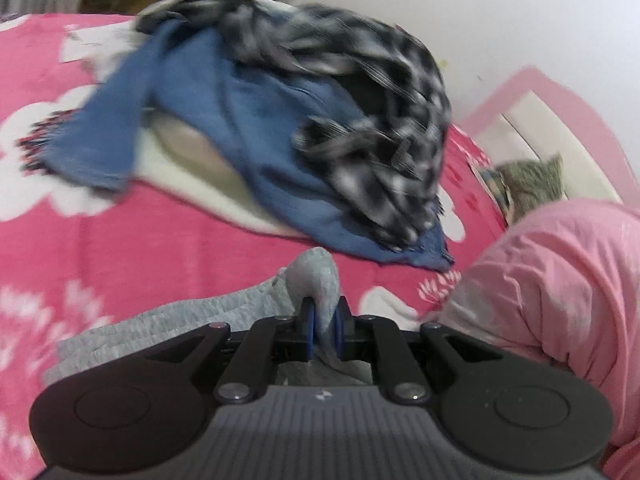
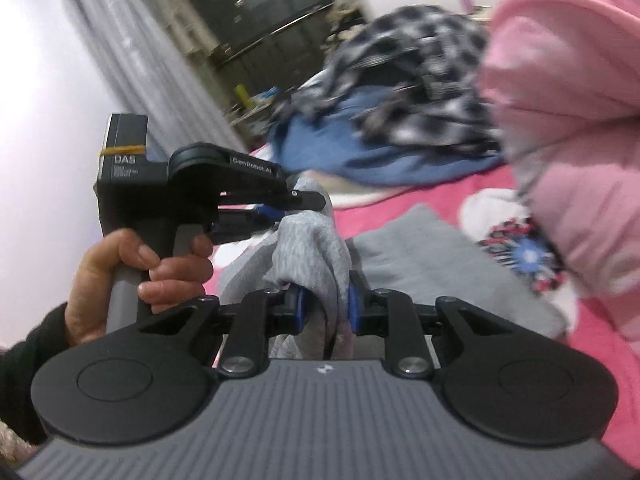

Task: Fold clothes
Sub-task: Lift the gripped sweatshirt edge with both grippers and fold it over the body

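A light grey knit garment (image 1: 256,304) lies on the pink flowered bedspread (image 1: 120,248). My left gripper (image 1: 323,316) is shut on a bunched fold of it, and the cloth trails off to the left. In the right wrist view my right gripper (image 2: 325,307) is shut on another bunch of the same grey garment (image 2: 420,264), which spreads flat to the right. The left gripper (image 2: 288,206) shows there too, held by a hand (image 2: 132,268), pinching the grey cloth just beyond my right fingers.
A heap of clothes sits further back on the bed: a blue fringed scarf (image 1: 248,128) under a black-and-white checked garment (image 1: 376,104). A pink quilt (image 1: 560,280) bulks at the right. A grey-green cushion (image 1: 532,184) lies by the pink headboard (image 1: 568,104).
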`<state>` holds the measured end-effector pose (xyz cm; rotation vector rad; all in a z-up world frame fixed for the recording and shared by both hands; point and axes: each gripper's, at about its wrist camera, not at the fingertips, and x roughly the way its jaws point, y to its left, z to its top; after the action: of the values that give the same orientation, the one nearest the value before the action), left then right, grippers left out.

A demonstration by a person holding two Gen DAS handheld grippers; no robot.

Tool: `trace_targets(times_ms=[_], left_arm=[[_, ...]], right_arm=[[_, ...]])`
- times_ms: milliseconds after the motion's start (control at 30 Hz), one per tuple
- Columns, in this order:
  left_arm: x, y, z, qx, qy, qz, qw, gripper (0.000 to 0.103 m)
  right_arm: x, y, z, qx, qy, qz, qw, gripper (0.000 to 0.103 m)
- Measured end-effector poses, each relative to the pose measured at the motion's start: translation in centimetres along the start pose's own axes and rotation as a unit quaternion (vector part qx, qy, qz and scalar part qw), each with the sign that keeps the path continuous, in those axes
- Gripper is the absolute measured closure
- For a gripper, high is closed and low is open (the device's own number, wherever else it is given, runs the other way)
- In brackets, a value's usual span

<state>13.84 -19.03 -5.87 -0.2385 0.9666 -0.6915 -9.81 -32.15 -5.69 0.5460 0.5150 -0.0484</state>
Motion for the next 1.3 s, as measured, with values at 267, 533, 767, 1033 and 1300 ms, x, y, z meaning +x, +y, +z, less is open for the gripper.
trace_targets(times_ms=[267, 533, 767, 1033, 1300], left_arm=[[7.1, -3.5, -1.3, 0.059, 0.049, -0.011, 0.997, 0.072], [-1.6, 0.1, -1.7, 0.074, -0.004, -0.031, 0.9968, 0.037], [-9.7, 8.1, -6.1, -0.007, -0.011, 0.009, 0.9999, 0.026], [-6.5, 13.1, -11.3, -0.154, 0.036, -0.054, 0.9859, 0.027], [-2.7, 13.2, -11.1, -0.182, 0.023, -0.117, 0.9761, 0.036]], right_arm=[[1.1, -8.3, -1.3, 0.101, -0.006, -0.041, 0.994, 0.083], [-1.5, -12.6, -1.9, 0.155, -0.026, -0.076, 0.985, 0.04], [-1.2, -12.7, -3.1, 0.227, 0.018, -0.044, 0.973, 0.02], [2.8, -12.9, -6.1, 0.335, 0.086, 0.006, 0.938, 0.014], [4.9, -13.3, -5.3, 0.368, 0.055, 0.038, 0.927, 0.001]])
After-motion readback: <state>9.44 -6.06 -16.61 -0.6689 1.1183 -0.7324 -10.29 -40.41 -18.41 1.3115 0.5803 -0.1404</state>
